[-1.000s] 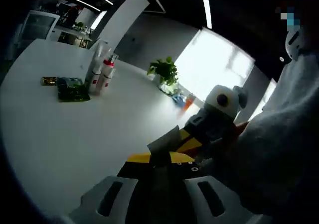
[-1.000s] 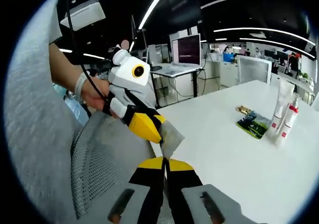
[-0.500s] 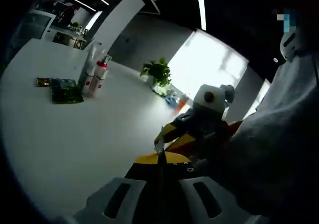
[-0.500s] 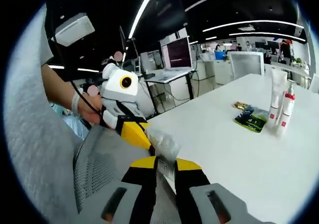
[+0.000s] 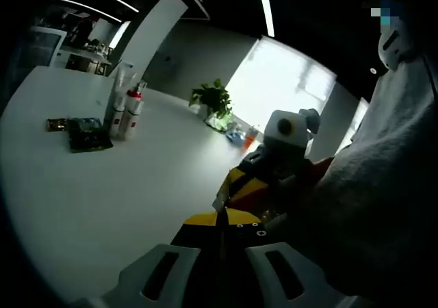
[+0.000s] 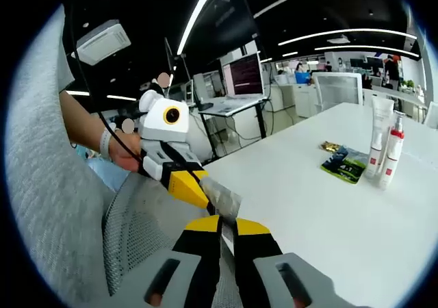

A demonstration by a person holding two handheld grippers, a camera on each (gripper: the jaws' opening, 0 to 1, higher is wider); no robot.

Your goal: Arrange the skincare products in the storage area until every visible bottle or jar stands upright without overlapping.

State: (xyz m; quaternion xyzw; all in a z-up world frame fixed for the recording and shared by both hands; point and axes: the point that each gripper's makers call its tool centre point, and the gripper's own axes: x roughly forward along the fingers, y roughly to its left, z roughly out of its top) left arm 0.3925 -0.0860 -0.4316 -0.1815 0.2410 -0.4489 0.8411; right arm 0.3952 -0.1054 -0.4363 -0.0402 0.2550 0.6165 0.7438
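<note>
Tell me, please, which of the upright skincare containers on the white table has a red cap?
The spray bottle nearest the table's edge: it has a red collar under a clear pump cap and a red band low down. The taller tube beside it is plain white.

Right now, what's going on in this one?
A person holds both tools close together over the near edge of a white table. A small silvery sachet is pinched between the left tool and the right tool. Far across the table, a tube and a red-capped pump bottle stand upright side by side, next to a flat green packet. None of those is being handled yet.
</note>
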